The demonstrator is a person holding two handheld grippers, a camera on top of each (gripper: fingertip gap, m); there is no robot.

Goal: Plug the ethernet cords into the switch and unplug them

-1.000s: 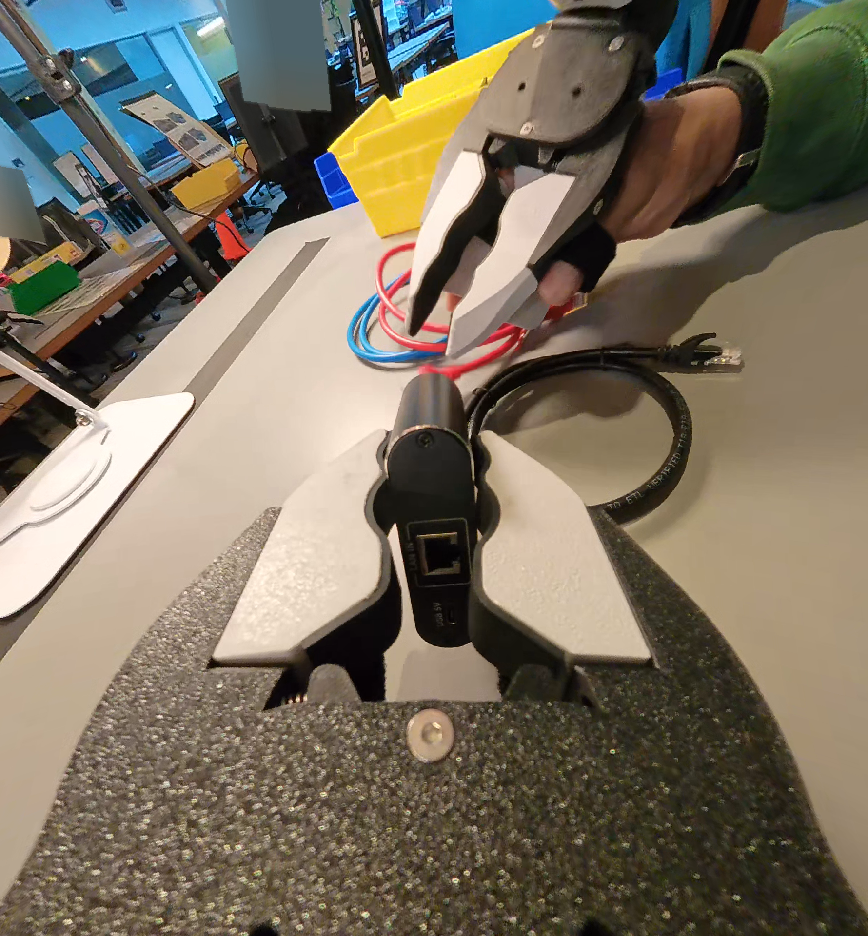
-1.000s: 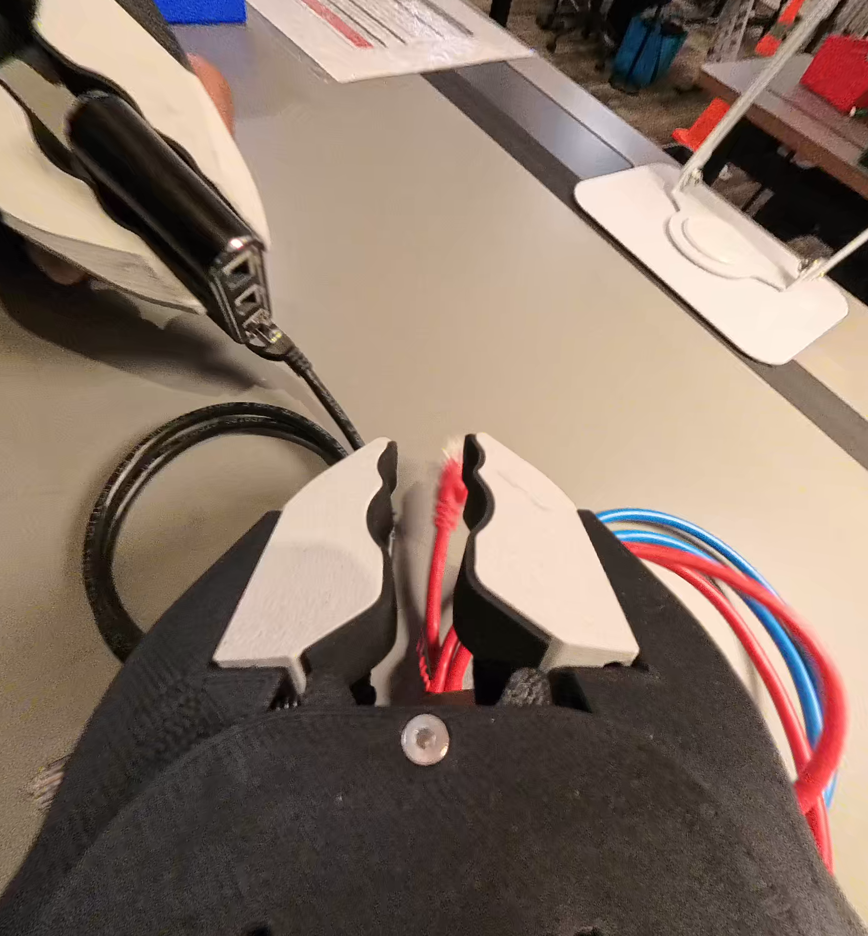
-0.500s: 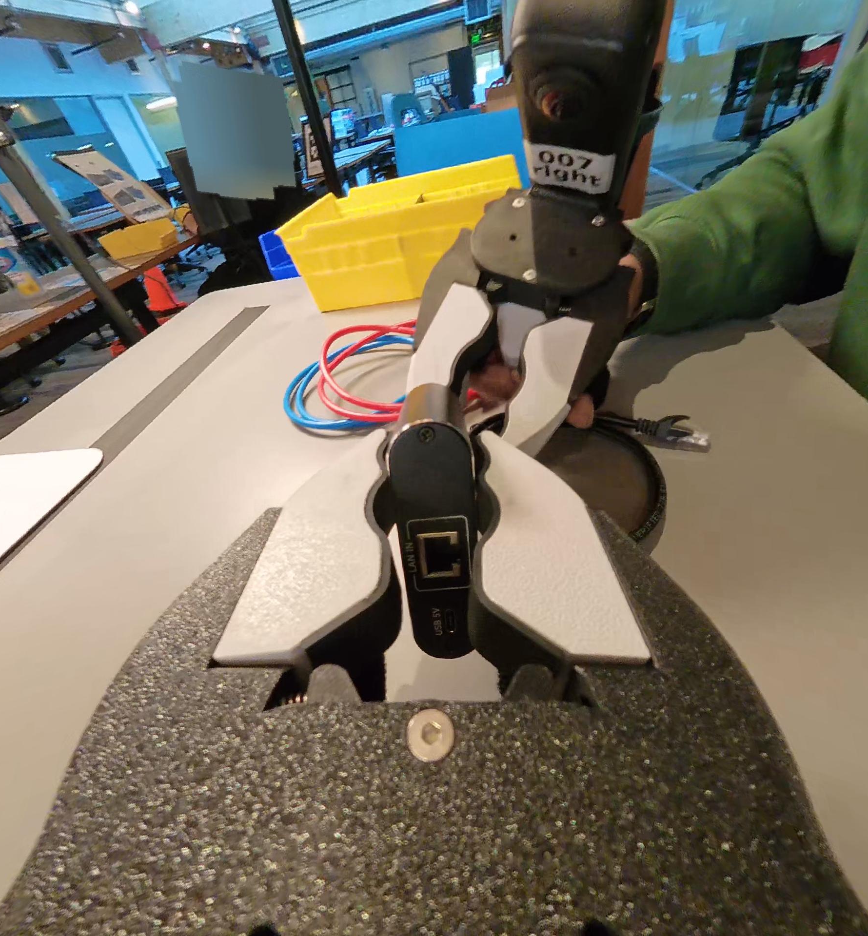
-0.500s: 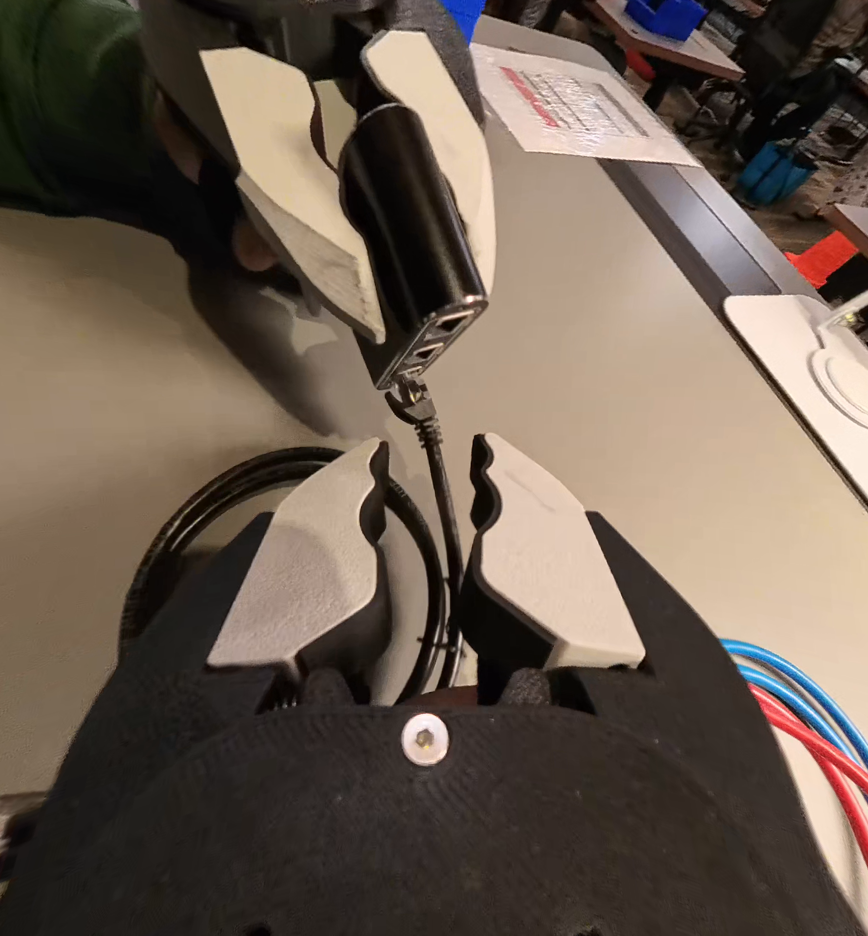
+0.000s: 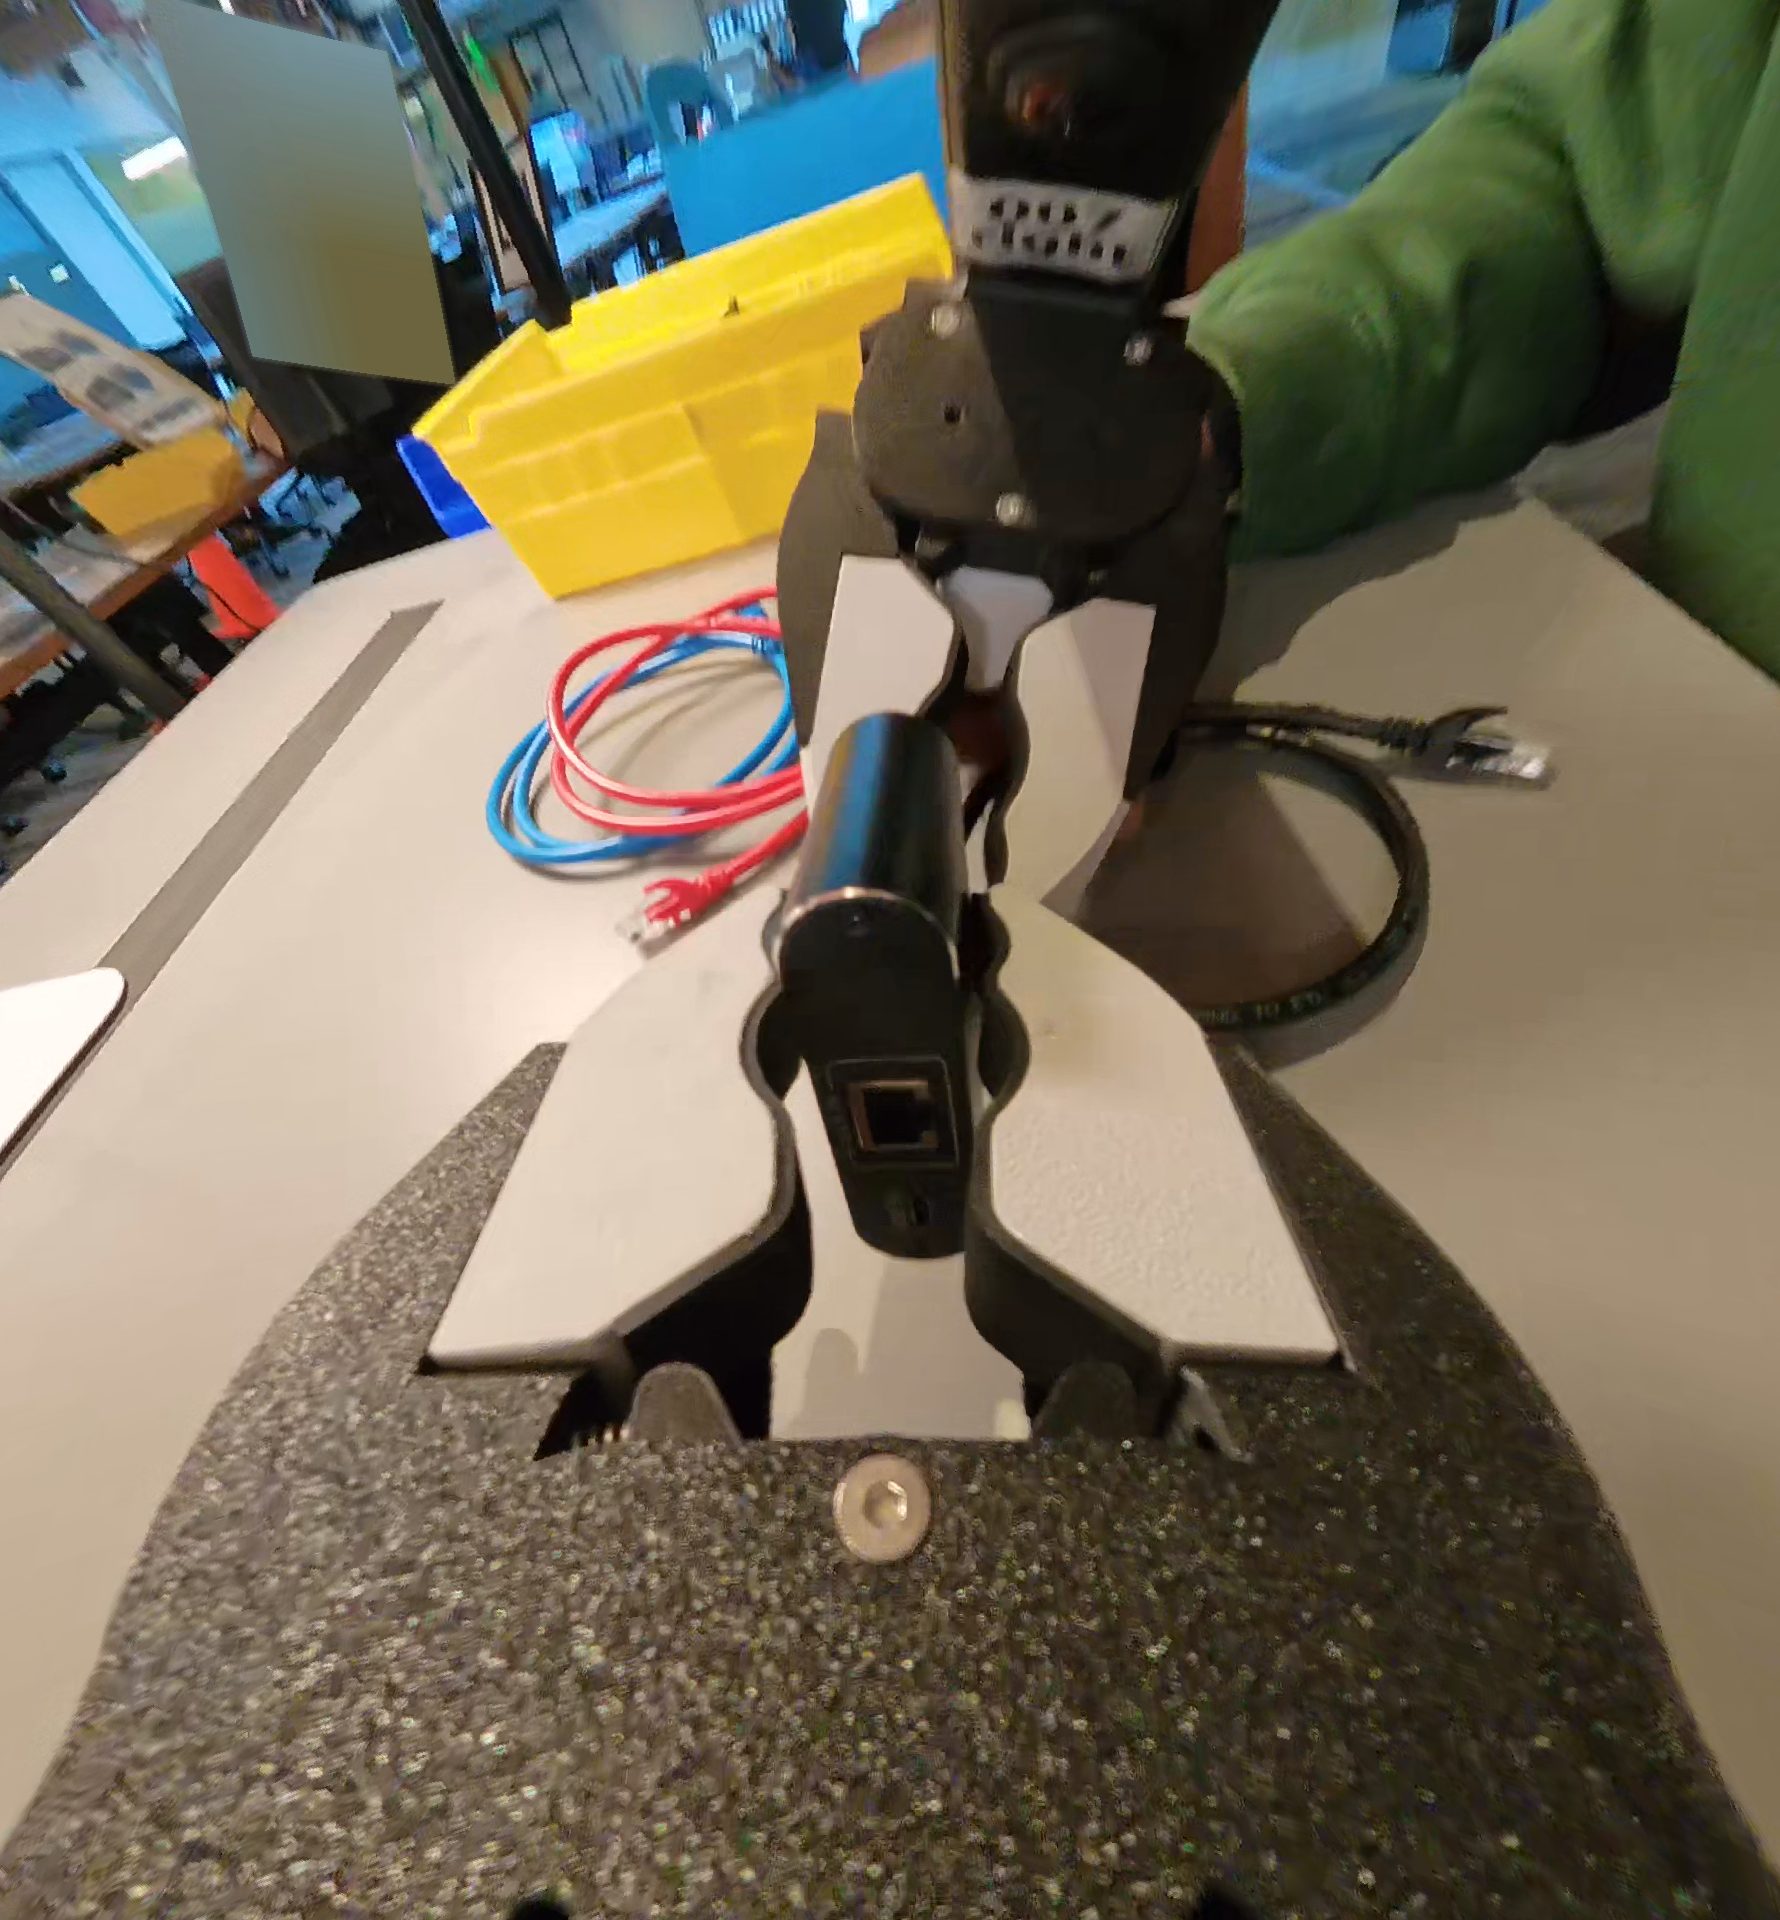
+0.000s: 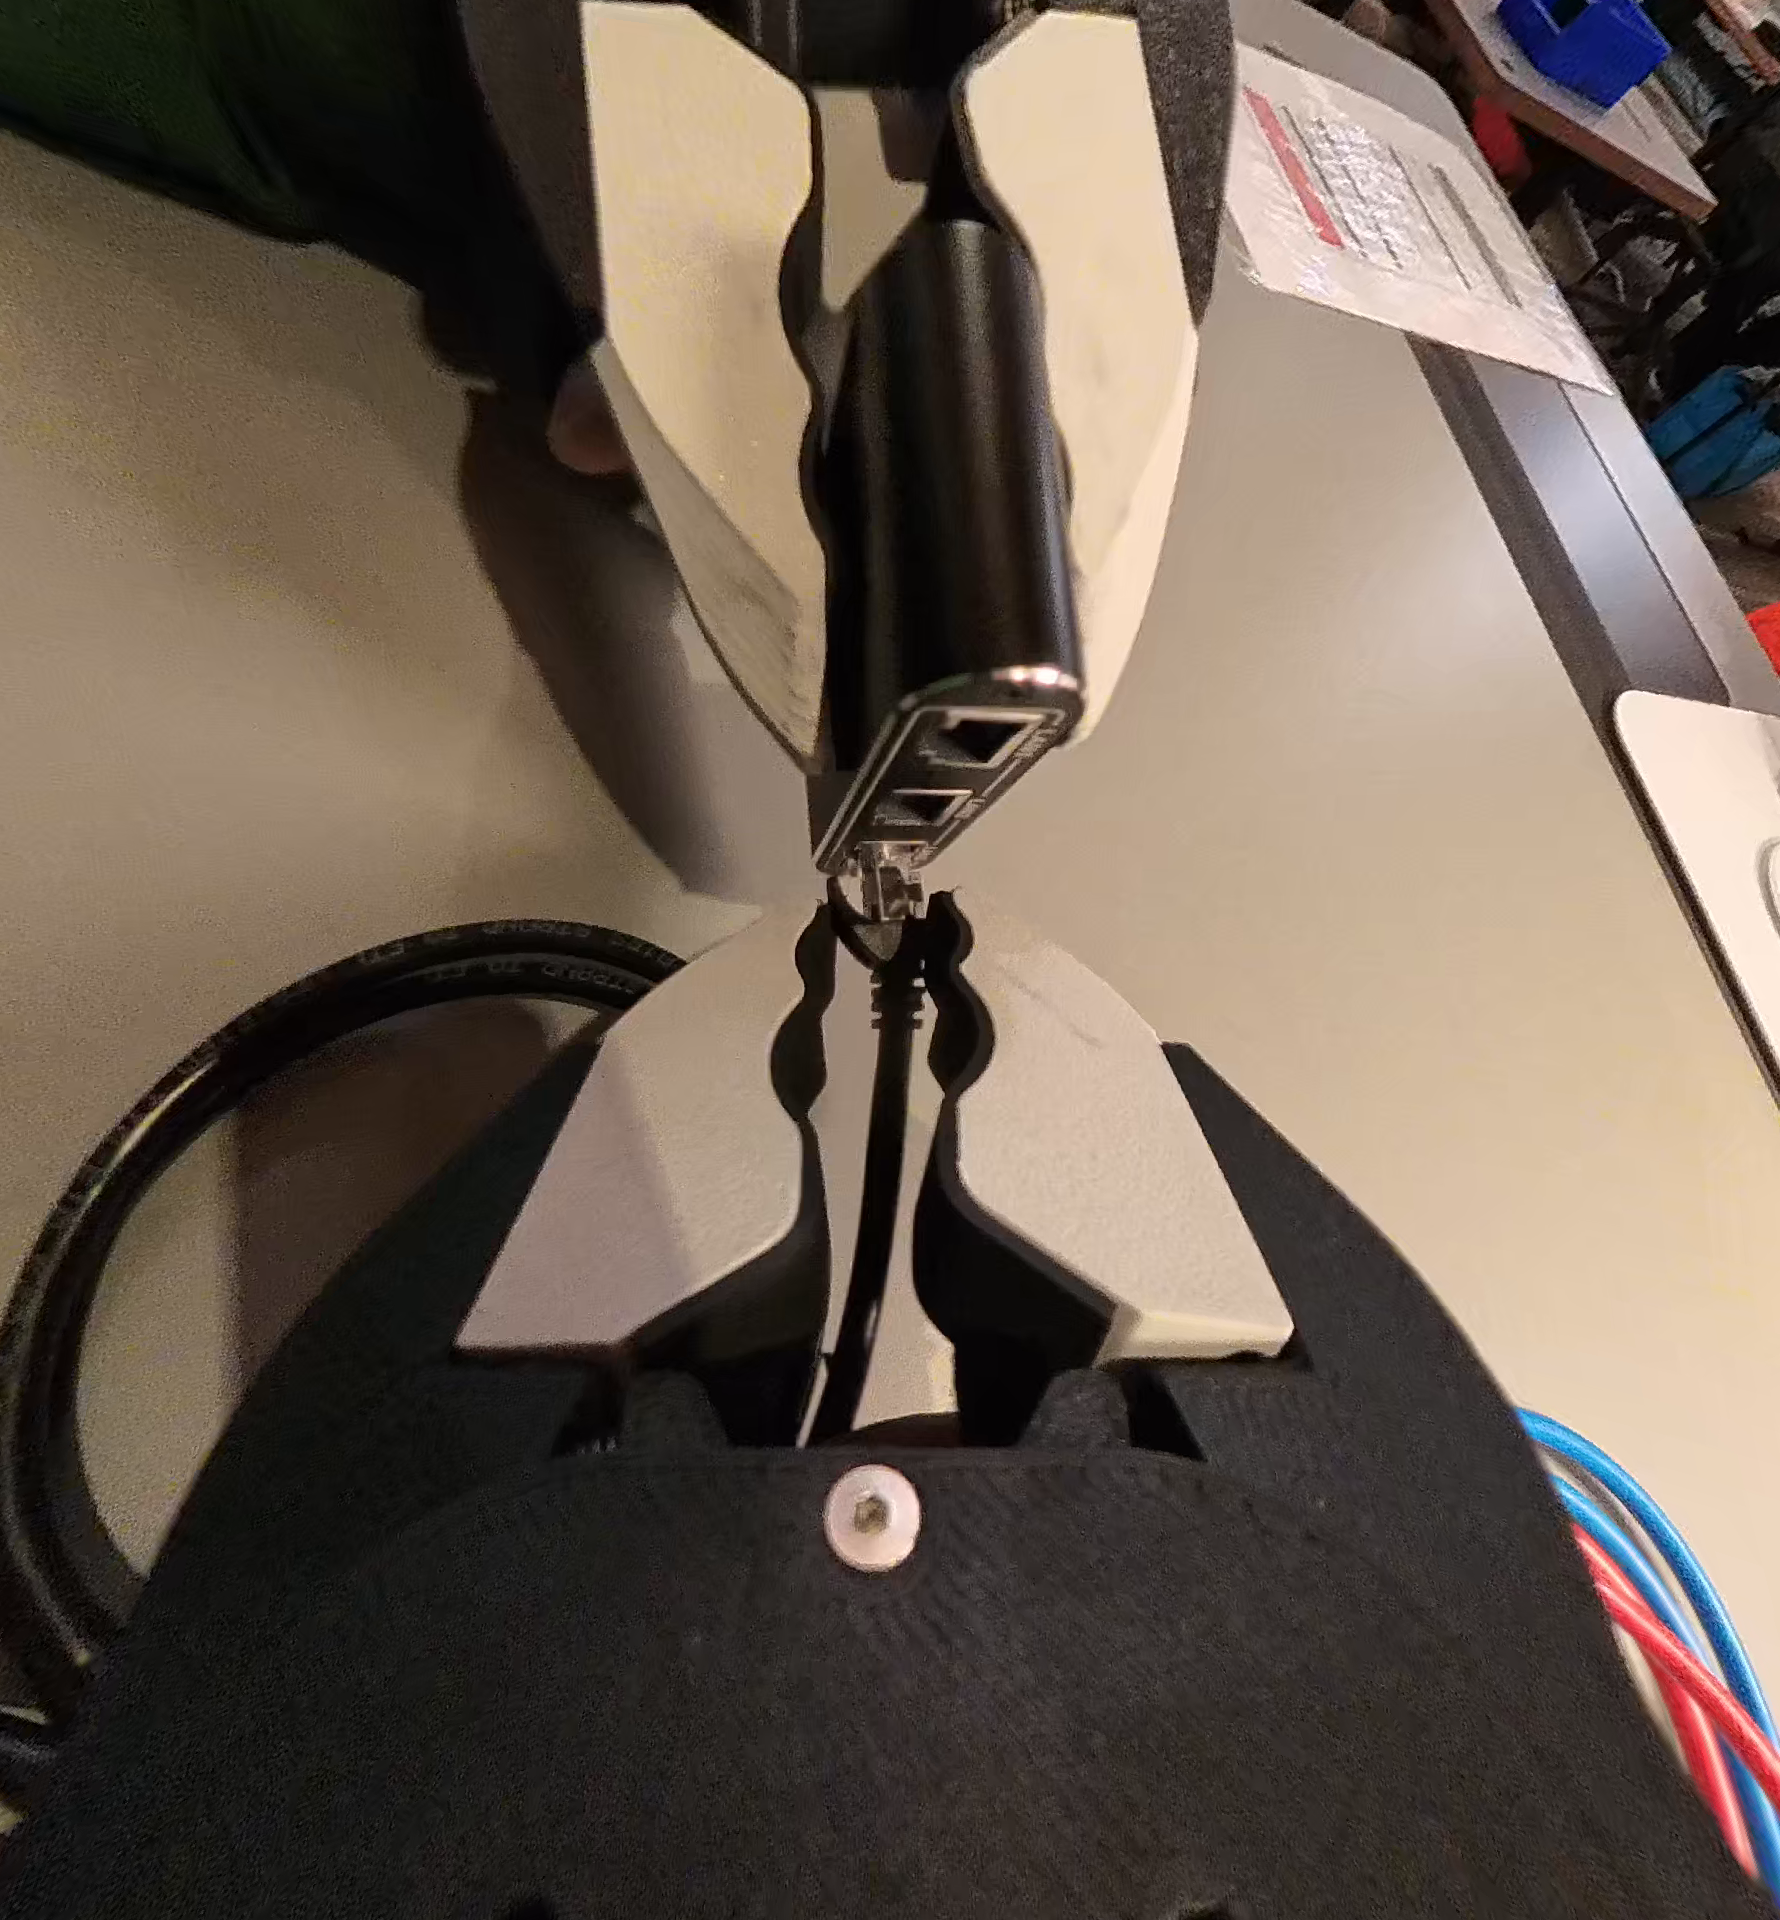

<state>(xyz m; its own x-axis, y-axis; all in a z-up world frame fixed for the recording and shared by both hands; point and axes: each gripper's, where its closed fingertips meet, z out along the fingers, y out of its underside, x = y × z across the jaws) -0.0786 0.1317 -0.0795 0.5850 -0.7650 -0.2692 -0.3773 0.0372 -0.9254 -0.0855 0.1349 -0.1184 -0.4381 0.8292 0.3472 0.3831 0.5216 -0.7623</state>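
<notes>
My left gripper (image 5: 881, 940) is shut on the black switch (image 5: 891, 1049) and holds it above the grey table. In the right wrist view the switch (image 6: 948, 468) points its three ports at me. The upper two are empty. The black cord's plug (image 6: 891, 914) sits in the lowest port. My right gripper (image 6: 881, 920) is shut on the plug's boot right at the switch. It also shows in the left wrist view (image 5: 979, 727), facing the switch's far end. The black cord's coil (image 6: 138, 1143) lies on the table, its free plug (image 5: 1468, 743) at the right.
Coiled red and blue cords (image 5: 657, 769) lie on the table to the left, with a red plug (image 5: 678, 904) loose. A yellow bin (image 5: 699, 436) stands at the back. A white lamp base (image 6: 1748, 883) and a laminated sheet (image 6: 1385, 208) lie near the table's edge. Only a small space, under 4 cm, lies between the two pairs of fingers.
My right gripper has left the red cord, moved onto the black cord and up to the switch, and closed on the plug. My left gripper has kept hold of the switch.
</notes>
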